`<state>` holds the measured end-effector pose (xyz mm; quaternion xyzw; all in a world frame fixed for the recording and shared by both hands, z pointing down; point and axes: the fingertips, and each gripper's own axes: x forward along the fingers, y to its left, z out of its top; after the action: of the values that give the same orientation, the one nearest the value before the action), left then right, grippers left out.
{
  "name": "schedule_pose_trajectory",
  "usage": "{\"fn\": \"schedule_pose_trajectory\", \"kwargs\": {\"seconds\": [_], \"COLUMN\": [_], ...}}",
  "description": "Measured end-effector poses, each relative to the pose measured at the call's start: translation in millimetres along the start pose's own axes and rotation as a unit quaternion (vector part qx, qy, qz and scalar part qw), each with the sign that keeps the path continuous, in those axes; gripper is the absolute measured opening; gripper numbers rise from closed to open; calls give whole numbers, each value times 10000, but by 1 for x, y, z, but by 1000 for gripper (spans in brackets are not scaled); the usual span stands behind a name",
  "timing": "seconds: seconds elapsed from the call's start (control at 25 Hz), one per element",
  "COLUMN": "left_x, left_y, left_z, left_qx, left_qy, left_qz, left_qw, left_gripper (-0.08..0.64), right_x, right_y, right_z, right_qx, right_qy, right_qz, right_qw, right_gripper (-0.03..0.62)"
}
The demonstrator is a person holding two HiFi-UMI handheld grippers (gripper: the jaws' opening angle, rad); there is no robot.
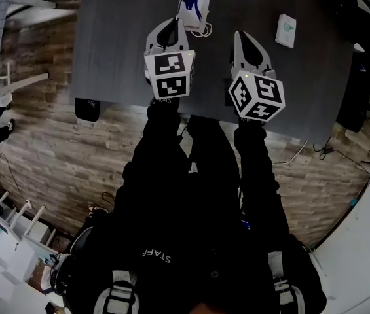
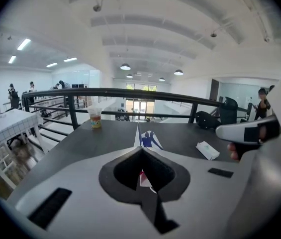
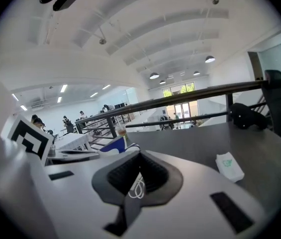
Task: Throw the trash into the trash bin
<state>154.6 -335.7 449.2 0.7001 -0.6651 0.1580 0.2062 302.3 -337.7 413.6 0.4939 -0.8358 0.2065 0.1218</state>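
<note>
Head view: your left claw [image 1: 173,23] and right claw [image 1: 242,39] sit closed. Open left wide, pinch white-blue paper bag [image 1: 192,4] at far edge of dark surface [image 1: 119,38].

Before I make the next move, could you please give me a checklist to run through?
1. Trash found: blue-and-white bag and white packet on the table: ok.
2. Left claw at the bag: ok.
3. Left claw gripping the bag: cannot tell; jaws look together.
4. Right claw open for the packet: not ok, jaws together.
5. Trash bin in sight: not ok, in no view.
</note>
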Motion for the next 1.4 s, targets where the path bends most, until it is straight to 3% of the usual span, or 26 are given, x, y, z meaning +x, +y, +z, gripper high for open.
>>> {"fn": "schedule_pose_trajectory", "kwargs": {"seconds": [0.24,0.76,0.92,1.16,1.4], "left_x": [-38,-118,-154,-209,-273], "left_y": [24,134,205,270,372], "left_z": [11,-6,-25,-39,-94], "left_qx": [-183,-724,-937,-1104,-1495], "left_qy": [-151,-326,-386,-485,-464], "left_qz": [200,936,1319,1835,2462], "left_qw": [9995,9924,9861,9756,9565], "left_gripper": [3,3,3,3,2], "right_x": [-6,10,29,35,55], "right_y": [41,173,248,329,450], "right_z": [9,0,-17,-33,-85], "right_qx": [-110,-526,-705,-879,-1130], "right_qy": [-17,141,224,332,618], "right_qz": [307,1097,1470,2003,2623], "right_qw": [9995,9925,9864,9752,9564], "right_gripper": [15,15,15,15,15]}}
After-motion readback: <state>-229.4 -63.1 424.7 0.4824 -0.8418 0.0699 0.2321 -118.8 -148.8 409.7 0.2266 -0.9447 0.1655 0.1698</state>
